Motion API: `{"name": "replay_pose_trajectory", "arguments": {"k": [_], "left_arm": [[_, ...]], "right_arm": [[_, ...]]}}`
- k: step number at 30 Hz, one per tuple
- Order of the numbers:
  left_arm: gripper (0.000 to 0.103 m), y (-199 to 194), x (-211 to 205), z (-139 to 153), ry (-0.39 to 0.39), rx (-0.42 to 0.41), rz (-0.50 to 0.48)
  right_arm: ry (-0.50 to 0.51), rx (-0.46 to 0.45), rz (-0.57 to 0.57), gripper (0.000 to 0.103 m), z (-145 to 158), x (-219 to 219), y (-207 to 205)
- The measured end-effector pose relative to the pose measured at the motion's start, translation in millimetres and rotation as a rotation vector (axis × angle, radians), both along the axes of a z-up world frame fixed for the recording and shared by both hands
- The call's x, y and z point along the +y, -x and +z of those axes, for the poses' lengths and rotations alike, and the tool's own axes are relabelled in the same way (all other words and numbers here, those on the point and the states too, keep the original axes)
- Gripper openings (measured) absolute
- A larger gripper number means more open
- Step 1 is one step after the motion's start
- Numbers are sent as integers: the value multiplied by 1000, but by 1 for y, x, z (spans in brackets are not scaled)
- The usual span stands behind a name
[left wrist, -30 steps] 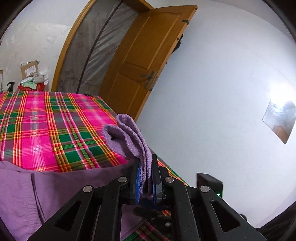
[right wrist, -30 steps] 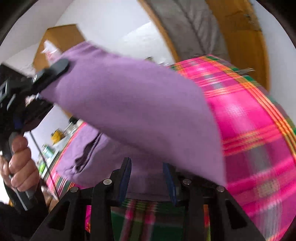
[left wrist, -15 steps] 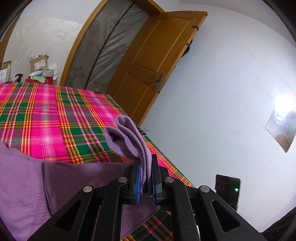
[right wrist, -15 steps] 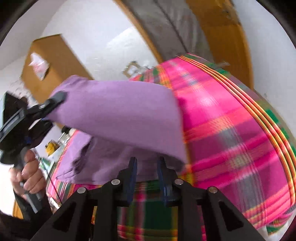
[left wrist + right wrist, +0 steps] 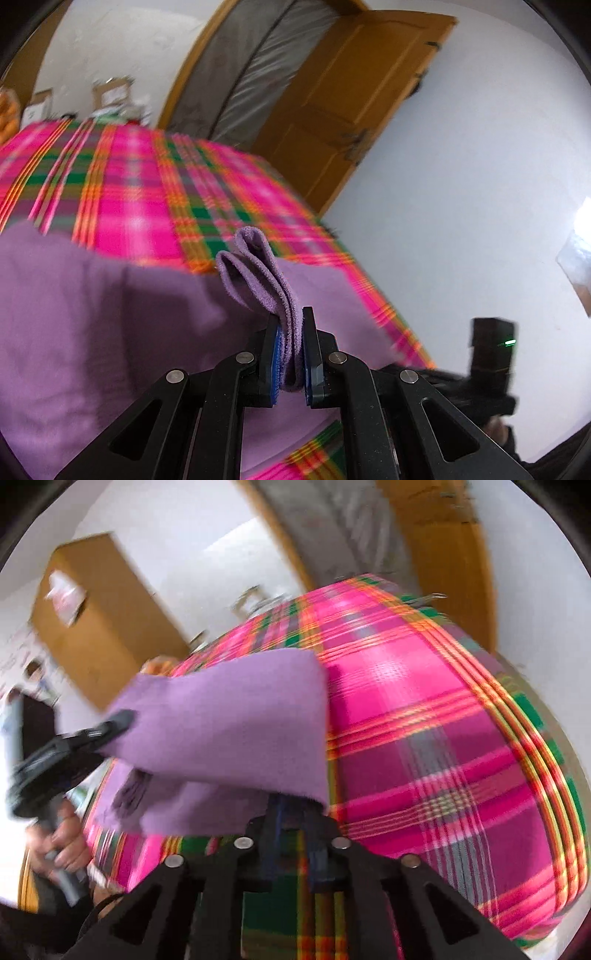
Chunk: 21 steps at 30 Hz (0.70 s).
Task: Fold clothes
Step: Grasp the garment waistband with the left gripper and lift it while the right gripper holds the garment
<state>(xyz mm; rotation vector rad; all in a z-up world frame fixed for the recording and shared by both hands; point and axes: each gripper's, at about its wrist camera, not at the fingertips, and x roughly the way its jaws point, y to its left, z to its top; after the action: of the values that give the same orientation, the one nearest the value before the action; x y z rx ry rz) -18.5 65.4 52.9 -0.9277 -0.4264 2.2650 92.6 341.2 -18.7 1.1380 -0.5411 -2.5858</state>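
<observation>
Surface: a plaid cloth in pink, green and orange is covering the table, its right-hand edge running down beside a white wall.
Room: an open wooden door is standing behind the table's far corner; cardboard boxes are sitting past the far edge; a wooden cabinet is showing in the right wrist view.
Garment: the purple garment is lying partly on the plaid cloth, with 1 end lifted between the 2 grippers.
Left gripper: clamping a folded bunch of the garment's edge, which is sticking up past the pads.
Right gripper: the jaws are standing close together under the garment's hem; whether they are pinching it, I cannot tell through the blur.
Change: the lifted panel is lying lower and flatter than 0.5 s ago, and the right jaws are narrower than 1.0 s ago.
Open room: bare plaid is stretching wide to the right of the garment in the right wrist view.
Hand: gripping the left gripper's handle at the table's near left edge.
</observation>
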Motion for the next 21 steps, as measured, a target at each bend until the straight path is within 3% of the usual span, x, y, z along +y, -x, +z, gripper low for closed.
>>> {"name": "replay_pose_trajectory", "arguments": {"k": [7, 16, 21], "left_arm": [[9, 9, -13, -40, 47, -97, 57], [10, -1, 0, -35, 167, -17, 62], [13, -8, -2, -30, 232, 0, 74]], "right_arm": [[44, 106, 64, 16, 20, 20, -4], [35, 146, 79, 17, 19, 4, 16], [-5, 72, 58, 17, -5, 1, 33]]}}
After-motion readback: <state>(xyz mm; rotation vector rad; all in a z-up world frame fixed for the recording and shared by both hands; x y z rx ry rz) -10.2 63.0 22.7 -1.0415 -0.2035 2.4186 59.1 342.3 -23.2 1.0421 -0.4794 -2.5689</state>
